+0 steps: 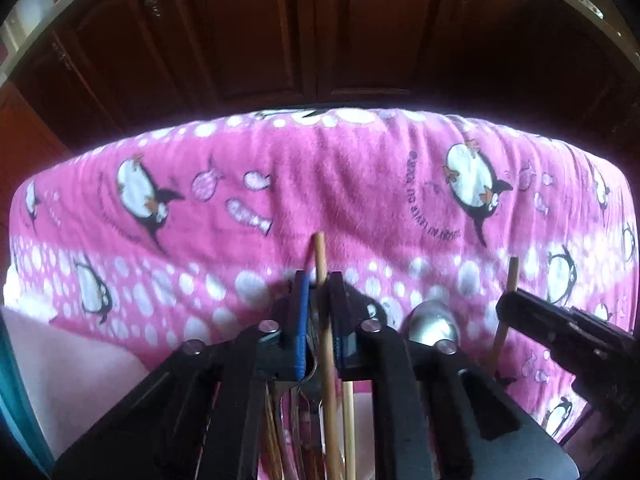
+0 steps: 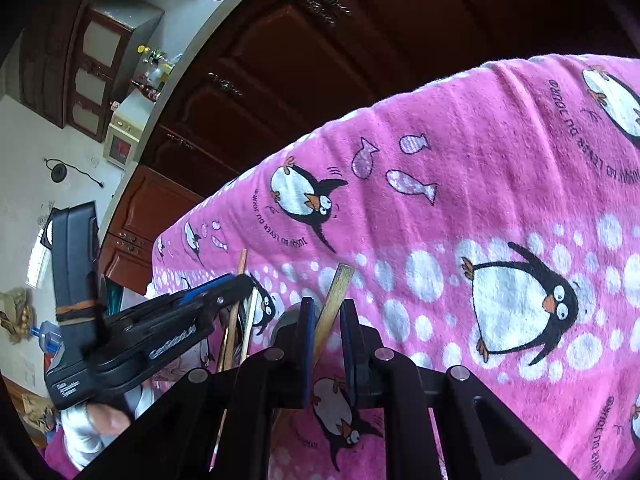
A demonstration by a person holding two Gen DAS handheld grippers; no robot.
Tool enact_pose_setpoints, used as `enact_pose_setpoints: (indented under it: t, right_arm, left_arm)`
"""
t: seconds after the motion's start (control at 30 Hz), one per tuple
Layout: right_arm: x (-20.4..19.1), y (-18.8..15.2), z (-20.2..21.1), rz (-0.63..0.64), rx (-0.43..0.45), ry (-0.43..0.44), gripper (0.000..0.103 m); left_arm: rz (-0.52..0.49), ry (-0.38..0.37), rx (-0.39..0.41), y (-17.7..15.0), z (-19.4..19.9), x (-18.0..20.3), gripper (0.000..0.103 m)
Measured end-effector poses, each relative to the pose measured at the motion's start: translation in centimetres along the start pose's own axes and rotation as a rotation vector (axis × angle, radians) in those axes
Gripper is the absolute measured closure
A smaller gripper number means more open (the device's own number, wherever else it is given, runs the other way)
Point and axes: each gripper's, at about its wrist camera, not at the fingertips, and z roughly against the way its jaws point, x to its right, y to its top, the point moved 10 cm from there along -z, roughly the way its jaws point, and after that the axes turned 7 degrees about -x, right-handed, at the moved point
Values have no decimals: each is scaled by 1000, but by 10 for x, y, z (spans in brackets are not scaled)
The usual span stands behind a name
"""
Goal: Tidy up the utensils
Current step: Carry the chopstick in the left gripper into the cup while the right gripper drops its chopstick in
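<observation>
My left gripper (image 1: 320, 282) points steeply down and is shut on a round wooden chopstick (image 1: 320, 252) whose tip pokes up past the blue pads. Beneath it stands a bundle of metal cutlery and more sticks (image 1: 310, 396), partly hidden by the jaws. A metal spoon bowl (image 1: 432, 326) shows just to the right. My right gripper (image 2: 328, 310) is shut on a flatter wooden chopstick (image 2: 340, 284), seen from the left wrist as chopstick (image 1: 512, 274) in the right gripper (image 1: 516, 306). In the right wrist view the left gripper (image 2: 236, 288) is at the left, a gloved hand (image 2: 94, 420) on its handle.
A pink penguin-print blanket (image 1: 360, 184) covers the work surface (image 2: 480, 184). Dark wooden cabinet doors (image 1: 320, 32) stand right behind its far edge. A kitchen counter with bottles (image 2: 154, 68) lies at far left.
</observation>
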Motion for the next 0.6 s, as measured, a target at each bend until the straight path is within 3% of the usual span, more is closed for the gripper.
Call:
enact_pose_setpoints:
  t: [0.17,0.33,0.6]
  right_arm:
    - [-23,-4,14,50,20,5,92]
    - [-61,-14,37,133,56,-5,92]
    - [-118,-30,75,244,101,-19,94]
  left_arm:
    - [-10,-122,38,7,32,6,98]
    - [-15,-211,117,3,89,-3,99]
    - [-20,-282,228,-57,157,-18,99]
